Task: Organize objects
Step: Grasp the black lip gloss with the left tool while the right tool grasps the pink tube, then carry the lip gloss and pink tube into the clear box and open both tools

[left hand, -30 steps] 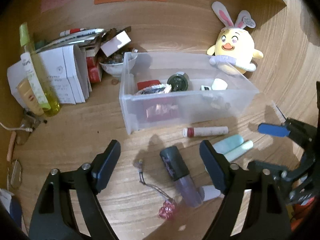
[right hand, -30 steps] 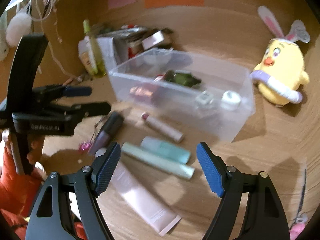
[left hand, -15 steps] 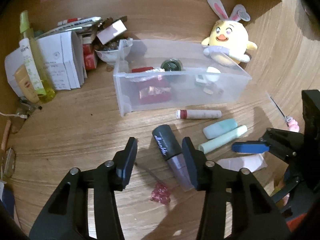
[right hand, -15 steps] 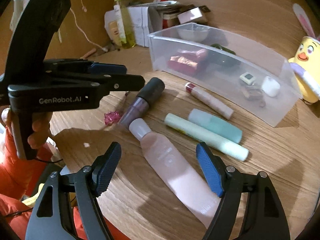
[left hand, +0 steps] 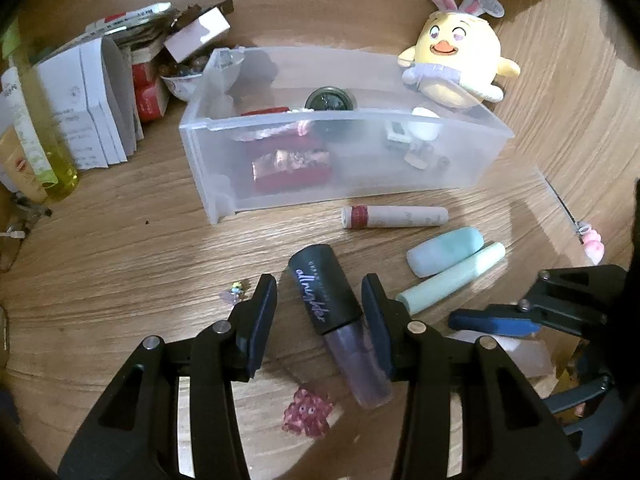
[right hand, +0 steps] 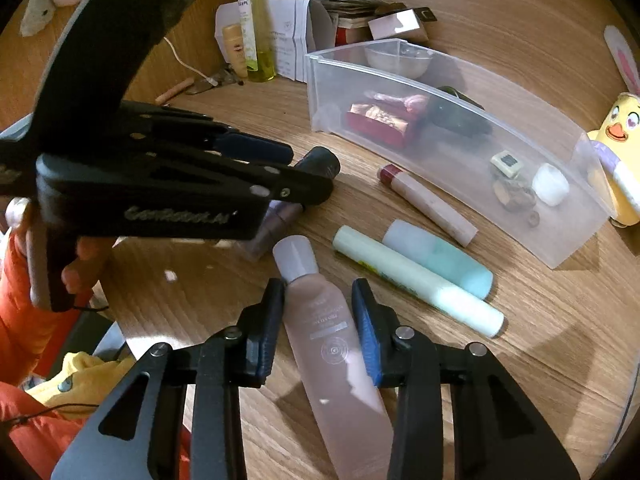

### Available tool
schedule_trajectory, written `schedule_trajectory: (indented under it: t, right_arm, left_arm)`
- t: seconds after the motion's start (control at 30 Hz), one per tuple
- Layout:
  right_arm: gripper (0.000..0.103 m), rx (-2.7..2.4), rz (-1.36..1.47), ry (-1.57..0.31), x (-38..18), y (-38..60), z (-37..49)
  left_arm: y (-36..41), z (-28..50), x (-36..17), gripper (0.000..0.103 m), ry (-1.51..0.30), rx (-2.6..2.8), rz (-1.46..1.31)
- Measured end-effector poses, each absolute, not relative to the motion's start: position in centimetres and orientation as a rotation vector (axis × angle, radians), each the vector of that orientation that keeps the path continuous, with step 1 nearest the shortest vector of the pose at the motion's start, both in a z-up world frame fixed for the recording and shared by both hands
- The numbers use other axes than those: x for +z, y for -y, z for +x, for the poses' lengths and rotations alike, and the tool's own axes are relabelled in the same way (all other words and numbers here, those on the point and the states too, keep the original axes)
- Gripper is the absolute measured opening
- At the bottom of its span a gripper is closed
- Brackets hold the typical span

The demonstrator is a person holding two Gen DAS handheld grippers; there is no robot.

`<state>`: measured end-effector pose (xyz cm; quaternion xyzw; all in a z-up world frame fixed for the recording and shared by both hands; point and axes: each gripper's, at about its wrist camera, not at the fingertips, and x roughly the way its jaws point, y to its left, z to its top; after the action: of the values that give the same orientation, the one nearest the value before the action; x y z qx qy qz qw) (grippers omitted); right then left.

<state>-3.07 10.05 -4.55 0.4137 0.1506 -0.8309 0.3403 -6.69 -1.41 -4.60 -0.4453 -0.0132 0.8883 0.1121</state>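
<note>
A purple bottle with a dark cap (left hand: 320, 300) lies on the wooden desk between the jaws of my left gripper (left hand: 319, 284). The right pad is against it and a gap shows at the left pad. In the right wrist view, my right gripper (right hand: 318, 286) is closing its jaws on a pale pink tube (right hand: 332, 340) lying flat, and both pads meet its sides below the white cap. A clear plastic bin (left hand: 340, 118) holding small items stands behind. In front of it lie a lip tube (left hand: 396, 216) and two mint tubes (left hand: 444, 252).
A pink bead charm (left hand: 308, 412) lies under the left gripper. A yellow plush chick (left hand: 460, 60) sits at the bin's far right corner. Folded papers (left hand: 92, 100), boxes and a yellow-green bottle (left hand: 36, 128) crowd the back left. A hand and an orange sleeve (right hand: 24, 320) are at left.
The left gripper narrowed its jaws and sank over the purple bottle. The right gripper swung over to the pink tube, came down and drew its jaws in on it.
</note>
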Motion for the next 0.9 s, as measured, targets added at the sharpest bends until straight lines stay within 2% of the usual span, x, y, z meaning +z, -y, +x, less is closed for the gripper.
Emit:
schedule_trajectory:
  t: [0.13, 0.2, 0.3, 0.9]
  right_arm:
    - [0.029, -2.176, 1.077, -0.385, -4.6, -10.9, -2.9]
    - [0.024, -2.18, 1.076, -0.375, -4.5, -11.2, -2.9]
    - [0.021, -2.189, 1.073, -0.351, -4.2, -11.5, -2.9]
    - [0.021, -2.315, 0.965, -0.239, -0.8, -14.0, -3.3]
  left_arm:
    - [1.2, -7.1, -4.9, 0.043, 0.031, 2.61, -1.322]
    - [1.0, -7.1, -5.0, 0.039, 0.022, 2.604, -1.323]
    - [0.7, -7.3, -5.2, 0.025, 0.007, 2.597, -1.331]
    - [1.6, -5.6, -2.0, 0.025, 0.075, 2.697, -1.176]
